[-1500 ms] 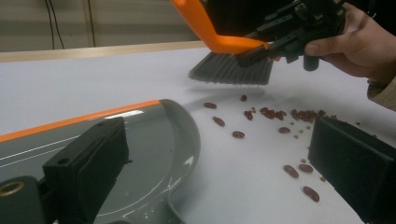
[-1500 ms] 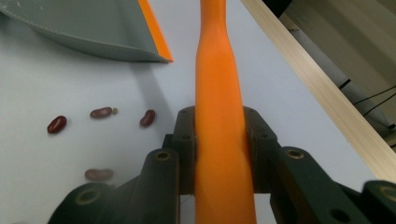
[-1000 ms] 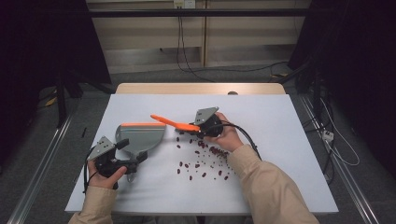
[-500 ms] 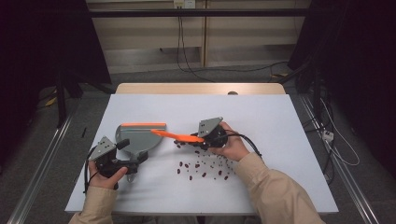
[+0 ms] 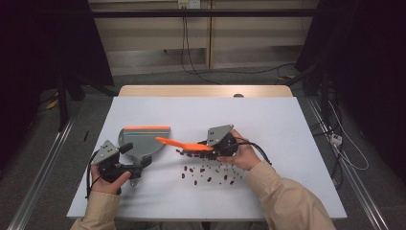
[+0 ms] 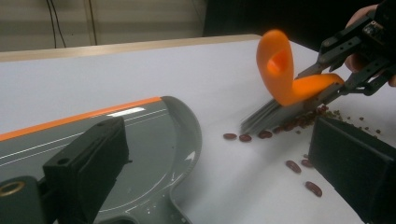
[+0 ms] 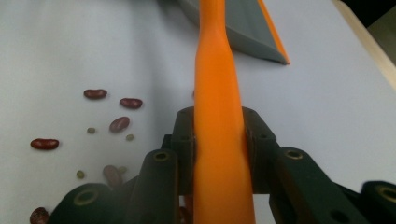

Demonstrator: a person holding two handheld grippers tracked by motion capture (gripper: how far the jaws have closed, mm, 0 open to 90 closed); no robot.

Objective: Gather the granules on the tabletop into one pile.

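Note:
A grey dustpan [image 5: 141, 141] with an orange front lip lies flat on the white table [image 5: 287, 120]. Its handle points at my left gripper [image 5: 140, 165], which is open, with its jaws standing wide on either side of the handle. In the left gripper view the dustpan [image 6: 140, 140] lies between those jaws. My right gripper [image 5: 207, 146] is shut on an orange brush [image 5: 184, 144], held low with its handle end reaching toward the pan. The bristles [image 6: 266, 114] touch the table among dark red beans [image 5: 206, 172]. The right gripper view looks along the brush [image 7: 217, 93] toward the dustpan [image 7: 233, 28].
Red beans [image 7: 95, 93] and a few small green ones are scattered in front of and under the right hand. A wooden strip runs along the table's far edge. Cables trail from both grippers, and the floor lies beyond the table on each side.
My right gripper has brought the brush down and toward the person, to the table among the beans. The left gripper and the dustpan have stayed in place.

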